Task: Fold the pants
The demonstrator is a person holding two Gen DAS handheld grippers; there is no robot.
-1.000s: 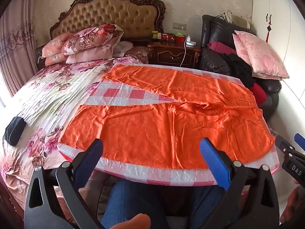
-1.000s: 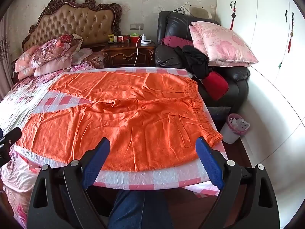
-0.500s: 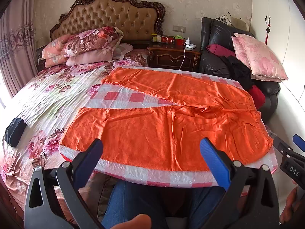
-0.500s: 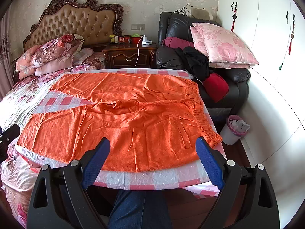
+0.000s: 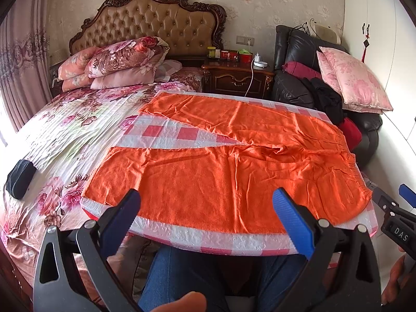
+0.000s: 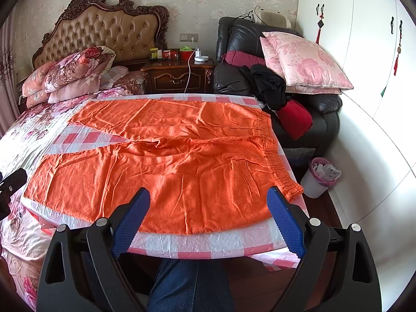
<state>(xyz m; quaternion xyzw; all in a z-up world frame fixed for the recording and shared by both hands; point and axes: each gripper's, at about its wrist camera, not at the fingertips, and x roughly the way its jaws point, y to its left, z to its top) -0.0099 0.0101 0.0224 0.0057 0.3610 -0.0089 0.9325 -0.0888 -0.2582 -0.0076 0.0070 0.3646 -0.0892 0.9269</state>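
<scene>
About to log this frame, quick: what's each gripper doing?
Left gripper: tongs open, holding nothing, above the orange pants.
Right gripper: tongs open, holding nothing.

bed (image 5: 65,130) | checked cloth (image 5: 166,132) on it | orange pants (image 5: 221,176) flat on cloth

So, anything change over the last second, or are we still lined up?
Barely anything: both views drift slightly. The left gripper and right gripper stay open, holding nothing. The orange pants lie spread flat and unfolded on the checkered cloth.
</scene>
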